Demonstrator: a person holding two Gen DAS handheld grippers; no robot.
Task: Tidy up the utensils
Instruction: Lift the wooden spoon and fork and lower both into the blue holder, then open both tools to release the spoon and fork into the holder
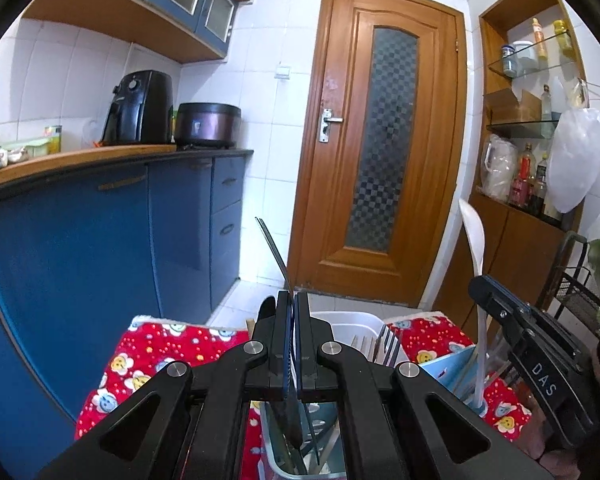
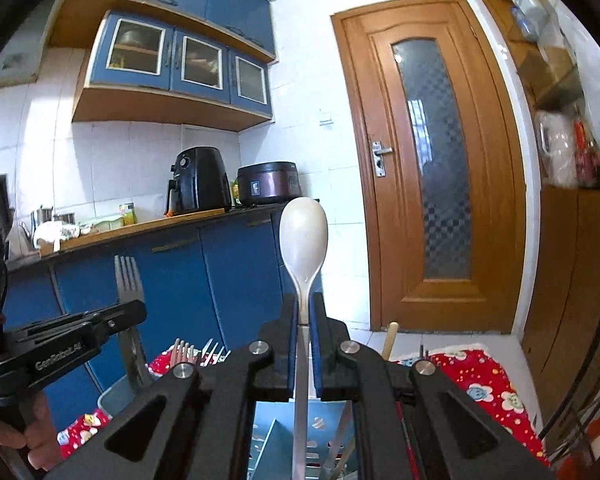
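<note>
Sorting step: my left claw (image 1: 294, 320) clamps a fork (image 2: 128, 280), right claw (image 2: 305, 320) a white spoon (image 2: 303, 236); next, lower each into the caddy (image 1: 276, 452).

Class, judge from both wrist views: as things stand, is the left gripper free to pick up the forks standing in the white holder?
Probably not yet. The left gripper is already shut on a fork, so its jaws are occupied, though the forks stand uncovered beside it.
</note>
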